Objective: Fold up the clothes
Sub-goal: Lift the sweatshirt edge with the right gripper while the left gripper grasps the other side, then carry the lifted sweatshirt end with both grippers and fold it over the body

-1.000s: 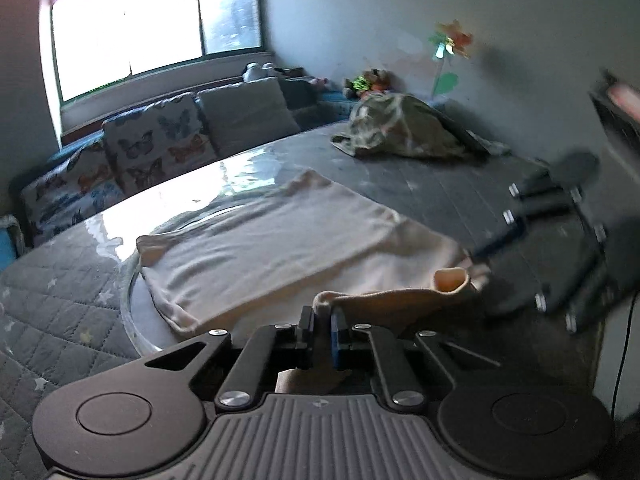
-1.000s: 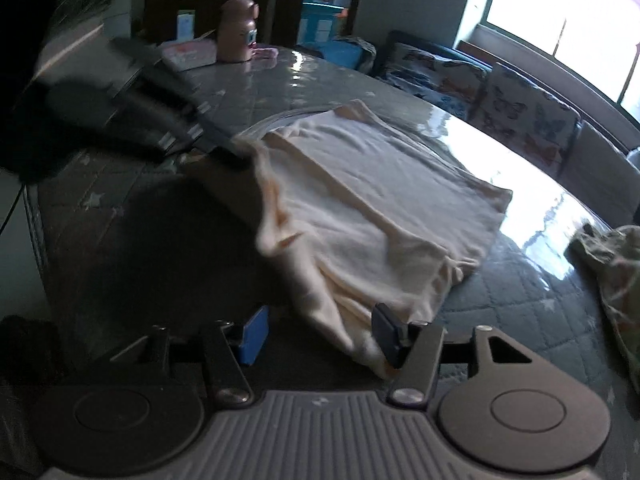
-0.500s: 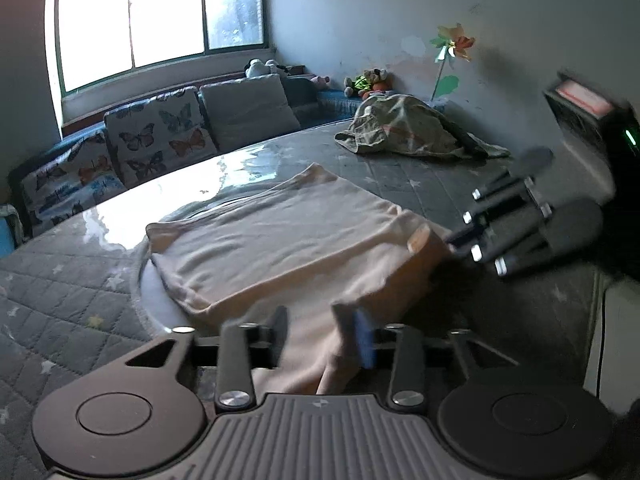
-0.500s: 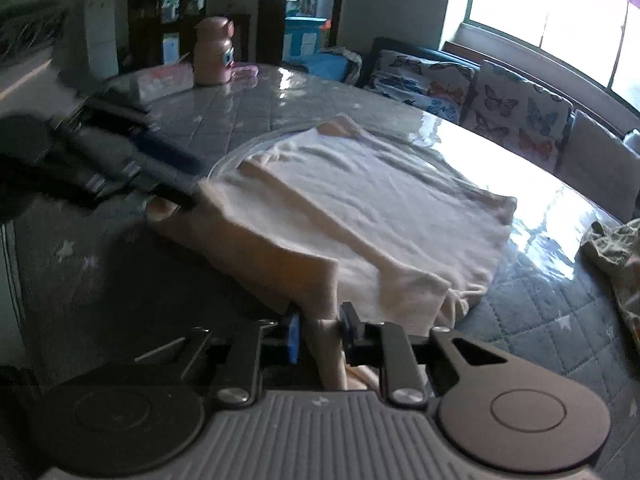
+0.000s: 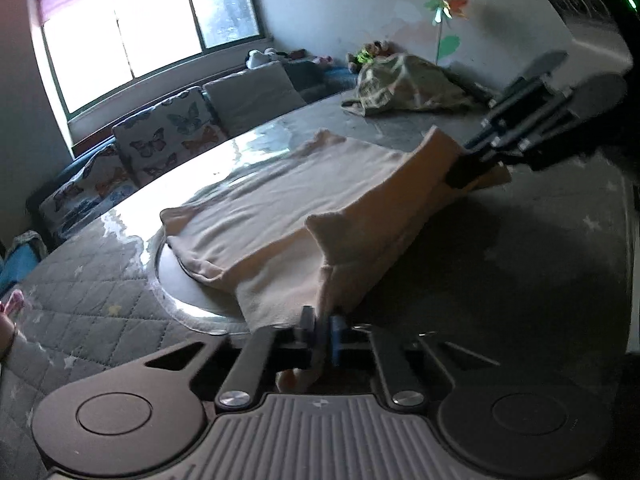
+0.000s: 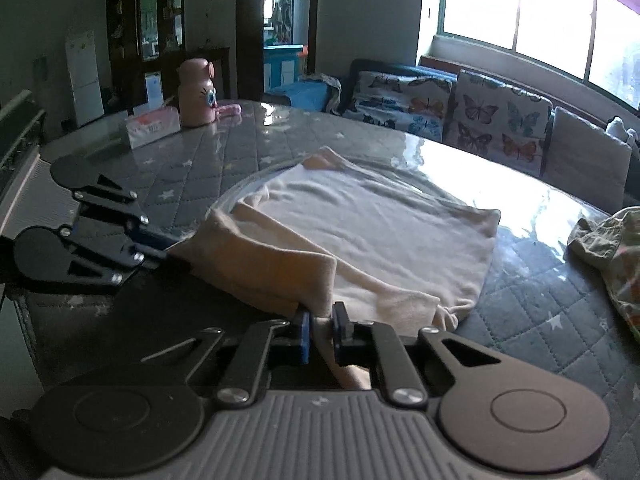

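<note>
Two hand-held grippers pinch the near edge of one cream-coloured knit garment (image 5: 304,200), which lies on the round table (image 6: 248,152) covered in grey quilted, star-printed cloth under a glossy sheet. We see the left gripper (image 5: 320,330) with its fingers clenched on the fabric at the garment's near left corner; its jaws have just been closing, with cloth between them. The right gripper (image 6: 320,330) likewise has its fingers clamped on a fold of the same garment at the near right corner, its jaws having just been closing on the cloth. Between the two grips the near edge is lifted off the table into a taut raised band, while the far part of the garment lies flat. We note a crumpled green patterned garment (image 5: 404,84) near the table's far edge, well apart from the cream one. A pink bottle with a cartoon eye (image 6: 196,92) stands upright beside a flat tissue packet (image 6: 152,130). Behind the table runs a sofa with butterfly-print cushions (image 6: 496,128).
</note>
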